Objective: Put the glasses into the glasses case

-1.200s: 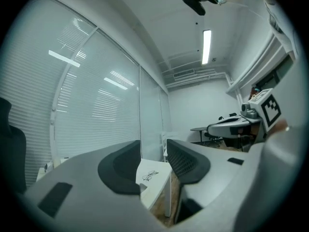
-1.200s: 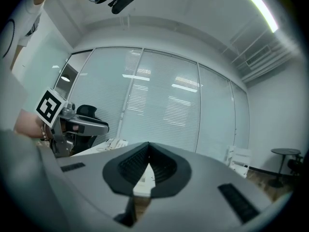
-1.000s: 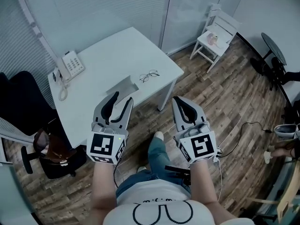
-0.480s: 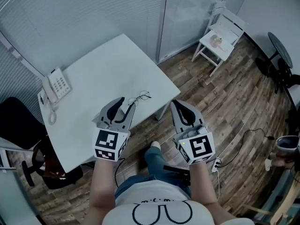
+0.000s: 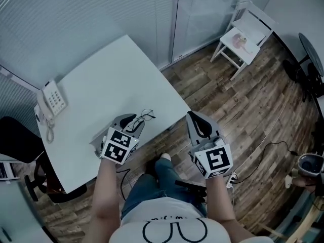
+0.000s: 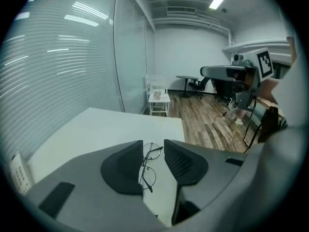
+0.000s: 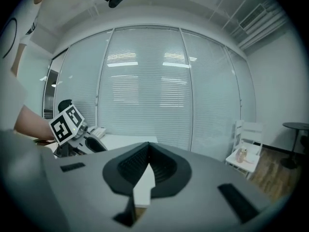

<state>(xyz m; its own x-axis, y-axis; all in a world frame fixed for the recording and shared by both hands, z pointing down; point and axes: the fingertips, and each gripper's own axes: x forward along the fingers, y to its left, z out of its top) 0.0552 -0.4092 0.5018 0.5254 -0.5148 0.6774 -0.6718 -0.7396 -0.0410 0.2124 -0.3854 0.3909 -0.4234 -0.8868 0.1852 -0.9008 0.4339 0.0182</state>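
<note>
Thin wire-framed glasses [image 5: 146, 116] lie near the front right edge of the white table [image 5: 101, 80]. My left gripper [image 5: 132, 121] slants down over the table just short of them. In the left gripper view the glasses [image 6: 149, 176] show through the gap between the jaws, on the tabletop beyond; the jaws are closing and the pads do not touch the frame. A grey edge beside the left gripper's marker cube may be the glasses case [image 5: 95, 144]; the rest is hidden. My right gripper [image 5: 196, 117] hovers off the table's edge above the floor, shut with nothing in it [image 7: 145, 150].
A white telephone [image 5: 50, 99] sits at the table's left end. A black office chair [image 5: 15, 140] stands left of the table. A small white chair [image 5: 248, 29] stands at the far right by the glass wall. Cables [image 5: 263, 138] lie on the wooden floor.
Both grippers came forward to the table. The left one dropped, tipped downward and reached the glasses, covering the case; its jaws narrowed. The right one stayed beyond the table's edge.
</note>
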